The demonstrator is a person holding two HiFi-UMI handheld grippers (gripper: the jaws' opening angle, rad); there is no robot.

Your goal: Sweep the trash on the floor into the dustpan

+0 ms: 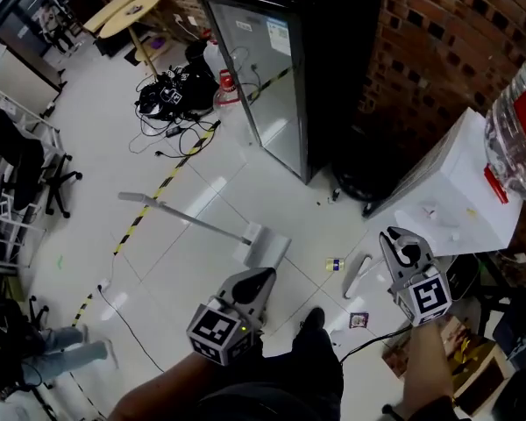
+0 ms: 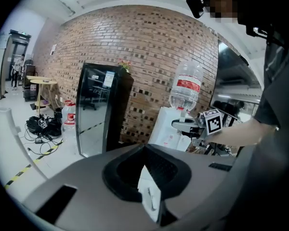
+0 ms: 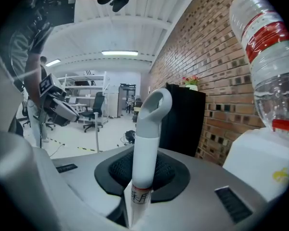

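Right gripper view: your right gripper [image 3: 135,198] squeezes a white plastic broom handle with a loop end [image 3: 147,143]; your left gripper [image 2: 151,210] pinches a white plastic dustpan [image 1: 265,246].

Nothing reads clearly. Near, a label [image 3: 140,196] on the white handle [image 3: 147,143] bears dark characters, too blurred to make out. The red band [image 3: 265,32] on the bottle [image 3: 274,85] at right and the sticker [image 2: 107,79] on the fridge [image 2: 94,117] show no legible print.
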